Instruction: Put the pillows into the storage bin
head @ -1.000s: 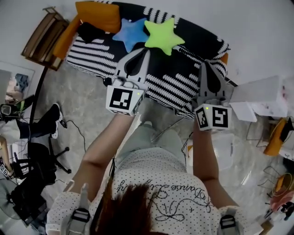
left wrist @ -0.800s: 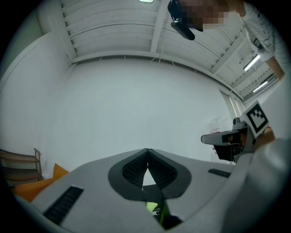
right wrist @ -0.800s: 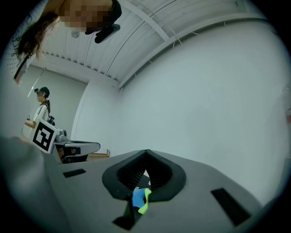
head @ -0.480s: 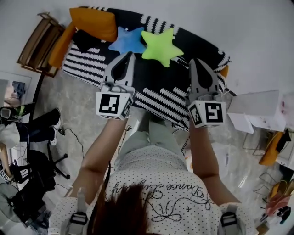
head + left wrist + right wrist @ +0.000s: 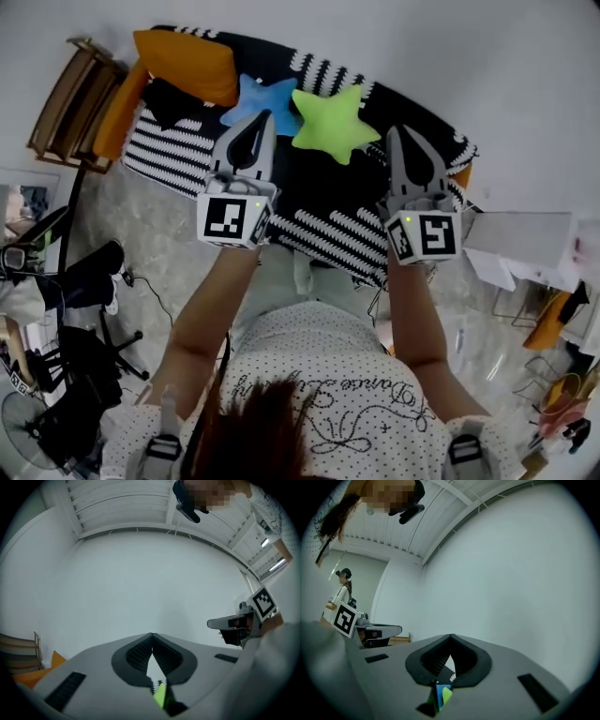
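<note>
On the black-and-white striped couch lie a green star pillow, a blue star pillow and an orange pillow at the far left. My left gripper hovers above the blue star, its jaws shut and empty. My right gripper hangs beside the green star, also shut with nothing held. In the left gripper view the closed tips point at a white wall; a sliver of green pillow shows below. The right gripper view shows shut tips against the wall.
A wooden slatted rack stands left of the couch. A white box-like unit sits at the right. A black office chair and cables fill the floor at lower left. Another person stands in the distance.
Both grippers rose and moved forward over the couch, toward the star pillows. Their jaws stayed shut.
</note>
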A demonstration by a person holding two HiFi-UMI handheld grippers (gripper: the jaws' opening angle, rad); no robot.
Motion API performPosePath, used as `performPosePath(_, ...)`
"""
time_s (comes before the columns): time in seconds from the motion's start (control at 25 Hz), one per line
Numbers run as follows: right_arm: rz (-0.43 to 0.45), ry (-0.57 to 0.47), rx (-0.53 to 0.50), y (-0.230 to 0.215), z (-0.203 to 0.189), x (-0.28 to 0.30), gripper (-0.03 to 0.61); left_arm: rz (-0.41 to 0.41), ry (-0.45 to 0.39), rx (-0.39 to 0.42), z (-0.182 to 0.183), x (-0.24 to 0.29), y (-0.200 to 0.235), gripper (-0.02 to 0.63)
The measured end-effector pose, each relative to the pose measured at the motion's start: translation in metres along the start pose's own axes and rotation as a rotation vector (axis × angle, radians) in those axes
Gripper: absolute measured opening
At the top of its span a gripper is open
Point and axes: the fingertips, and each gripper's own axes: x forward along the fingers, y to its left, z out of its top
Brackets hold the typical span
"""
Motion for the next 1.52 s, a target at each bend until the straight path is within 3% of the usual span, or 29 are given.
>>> performPosePath(0.2, -0.09, -0.023, 0.044, -0.022, -0.013, 0.048, 0.011, -0.077, 0.006, 0.028, -0.016, 0.055, 0.039, 0.003)
performPosePath(0.4, -0.177, 0.033, 0.091, -0.045, -0.052, 0.085, 0.011, -0.129, 0.036, 0.023, -0.052, 0.099, 0.075, 0.003)
performPosePath(0.56, -0.179, 0.089, 0.141, -0.067, -0.106, 0.117, 0.011, -0.101, 0.072, -0.019, -0.097, 0.128, 0.089, 0.003)
performPosePath(0.72, -0.183, 0.175, 0.194, -0.091, -0.187, 0.155, 0.014, -0.063, 0.091, -0.041, -0.152, 0.15, 0.103, 0.003)
performPosePath(0.88, -0.24, 0.28, 0.299, -0.131, -0.29, 0.179, 0.069, -0.02, 0.121, -0.055, -0.203, 0.16, 0.117, 0.003)
performPosePath(1.0, -0.237, 0.336, 0.342, -0.152, -0.353, 0.201, 0.169, -0.01, 0.14, -0.047, -0.229, 0.167, 0.116, 0.003)
performPosePath(1.16, -0.221, 0.392, 0.399, -0.166, -0.415, 0.23, 0.258, 0.012, 0.179, -0.054, -0.257, 0.169, 0.115, 0.003)
performPosePath(1.28, -0.213, 0.452, 0.343, -0.16, -0.44, 0.255, 0.304, 0.017, 0.202, -0.06, -0.273, 0.168, 0.118, 0.003)
performPosePath(1.4, -0.236, 0.527, 0.295, -0.158, -0.457, 0.263, 0.3, 0.014, 0.207, -0.06, -0.274, 0.164, 0.117, 0.003)
performPosePath(1.52, -0.224, 0.562, 0.271, -0.147, -0.46, 0.259, 0.158, 0.018, 0.213, -0.06, -0.273, 0.158, 0.119, 0.003)
